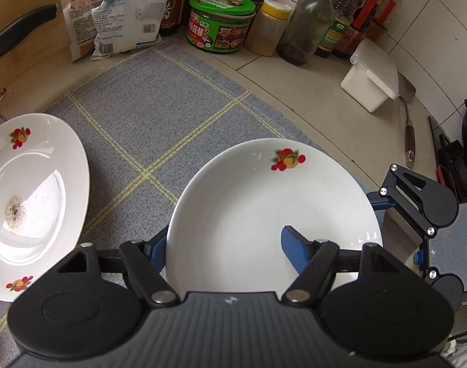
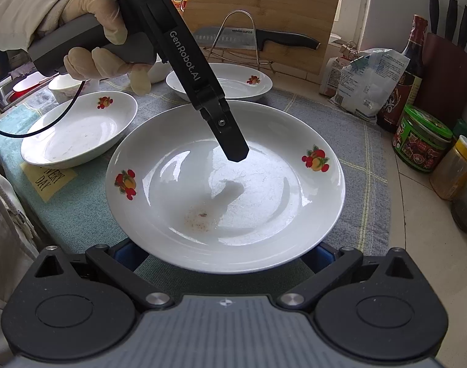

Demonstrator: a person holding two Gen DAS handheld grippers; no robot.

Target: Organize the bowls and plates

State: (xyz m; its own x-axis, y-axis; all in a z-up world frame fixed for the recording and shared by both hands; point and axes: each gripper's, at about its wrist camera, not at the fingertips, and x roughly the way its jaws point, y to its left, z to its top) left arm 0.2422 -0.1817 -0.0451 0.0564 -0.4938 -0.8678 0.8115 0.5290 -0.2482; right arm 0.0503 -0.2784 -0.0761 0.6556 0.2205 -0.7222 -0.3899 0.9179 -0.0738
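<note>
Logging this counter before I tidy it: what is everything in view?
front plate: one, white with fruit prints, specked centre, between the claws
other plates: two, white, same prints, left and behind, on mat
small bowl: one, white, far left
mat: one, grey-blue, yellow lines, on counter
cutting board: one, wooden, leaning at back
knife: one, black handle, before the board
bags: two, white printed, clipped, back
jars and bottles: several, green-lidded, yellow-lidded, dark, along wall
box: one, white, by tiled wall
spatula: one, metal, beside box
gloved hand: one, pale, holding left tool
left claw: black, blue pads, astride front plate's rim
right claw: black, blue pads, at plate's near rim
</note>
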